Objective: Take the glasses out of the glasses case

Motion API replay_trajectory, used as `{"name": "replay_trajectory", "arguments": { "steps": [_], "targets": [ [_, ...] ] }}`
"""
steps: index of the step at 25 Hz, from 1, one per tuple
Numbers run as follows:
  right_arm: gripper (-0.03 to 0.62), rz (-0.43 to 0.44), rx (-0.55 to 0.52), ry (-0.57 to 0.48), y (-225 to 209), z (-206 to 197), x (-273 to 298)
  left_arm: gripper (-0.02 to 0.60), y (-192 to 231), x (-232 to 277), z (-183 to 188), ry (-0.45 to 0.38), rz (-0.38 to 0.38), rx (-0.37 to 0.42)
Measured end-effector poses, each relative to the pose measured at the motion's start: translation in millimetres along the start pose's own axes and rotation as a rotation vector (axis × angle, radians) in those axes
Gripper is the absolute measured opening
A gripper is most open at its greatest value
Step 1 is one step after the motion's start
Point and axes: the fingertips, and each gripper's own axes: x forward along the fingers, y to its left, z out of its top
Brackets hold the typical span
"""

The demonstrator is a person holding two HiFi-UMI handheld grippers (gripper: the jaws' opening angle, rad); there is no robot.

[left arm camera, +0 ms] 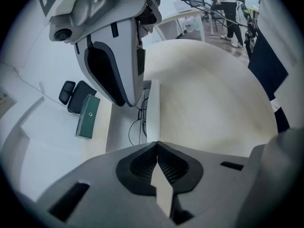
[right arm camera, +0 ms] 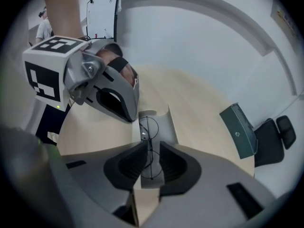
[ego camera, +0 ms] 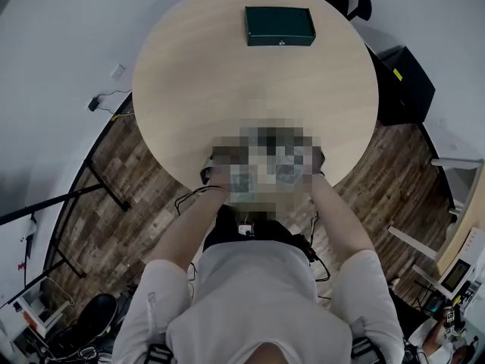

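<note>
Table (ego camera: pixel 197 89), case (right arm camera: pixel 165 123): glasses (right arm camera: pixel 149 129) lengthwise between tongs (right arm camera: pixel 152 146).

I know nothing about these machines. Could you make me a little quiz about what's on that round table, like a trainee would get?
1. True or false: the green box sits shut at the far side of the round table, away from both grippers.
2. What lies between the right gripper's fingers? A) a pen B) thin wire-framed glasses, resting in the open grey case C) a key
3. Fill in: the left gripper's fingers are pinched ____ (apart / together) on that case's thin edge.

Key: 1 true; 2 B; 3 together.
</note>
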Motion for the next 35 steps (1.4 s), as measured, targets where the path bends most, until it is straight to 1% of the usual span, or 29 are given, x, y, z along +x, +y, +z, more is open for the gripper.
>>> {"name": "replay_trajectory", "arguments": {
  "steps": [1,2,10,13,18,22,28,31,35],
  "targets": [
    [0.066,-0.002,-0.011,0.006,0.4,0.1,2.6,0.009,0.1,0.0,0.0,-0.001,0.002,0.001],
    [0.057,-0.001,-0.020,0.013,0.4,0.2,5.1,0.009,0.2,0.0,0.0,-0.001,0.002,0.002],
    [0.057,0.056,-0.072,0.089,6.0,-2.9,24.7,0.009,1.9,-2.8,0.5,-0.016,0.005,-0.010],
    [0.057,0.062,-0.096,0.108,7.2,0.4,31.1,0.009,0.8,-0.9,-2.4,-0.014,0.004,-0.002],
    [0.057,0.075,-0.101,0.131,3.3,4.2,35.1,0.009,0.9,-1.7,-2.2,-0.020,0.004,0.007],
    [0.029,0.098,-0.113,0.162,5.8,2.6,39.3,0.009,-0.2,-1.9,-2.6,-0.023,0.009,0.017],
    [0.025,0.113,-0.113,0.192,6.3,2.2,43.9,0.009,-1.0,-0.9,-4.1,-0.023,0.011,0.022],
    [0.023,0.090,-0.138,0.187,7.1,3.2,40.0,0.009,-1.8,-2.0,-2.8,-0.024,0.011,0.023],
    [0.018,0.008,-0.190,0.184,1.1,8.0,36.2,0.009,0.4,-1.8,-5.7,-0.023,0.019,0.034]
  ]
}}
